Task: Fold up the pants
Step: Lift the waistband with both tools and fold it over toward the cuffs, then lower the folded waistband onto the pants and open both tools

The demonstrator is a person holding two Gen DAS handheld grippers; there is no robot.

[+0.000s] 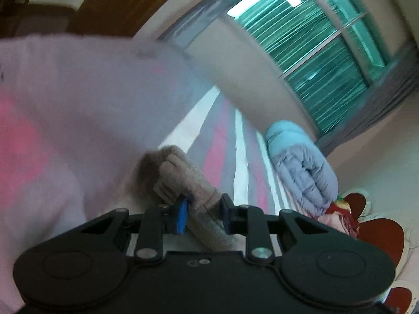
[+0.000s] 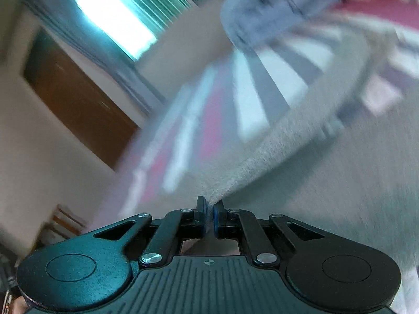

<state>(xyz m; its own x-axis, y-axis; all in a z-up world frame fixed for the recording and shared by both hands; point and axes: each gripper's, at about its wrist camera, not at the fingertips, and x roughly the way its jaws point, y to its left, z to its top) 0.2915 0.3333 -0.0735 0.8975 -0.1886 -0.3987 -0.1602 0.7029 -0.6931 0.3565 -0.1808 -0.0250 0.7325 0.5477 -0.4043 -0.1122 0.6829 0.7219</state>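
Both hand-held grippers are clamping the pants: left hand-held gripper (image 1: 203, 216) on a bunched cuff (image 1: 183, 180), right hand-held gripper (image 2: 208, 216) on an edge of the pants (image 2: 262, 157) stretching away up-right over the bed (image 2: 248, 99).

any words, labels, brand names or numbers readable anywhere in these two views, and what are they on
None can be read.
Small dark mark near the top edge of the pale pants: too blurred to tell if it is text.
Left gripper body: only small round marks, no letters.
Right gripper body: a small crosshair symbol, no letters.
Striped bedsheet and folded quilt: no print visible.
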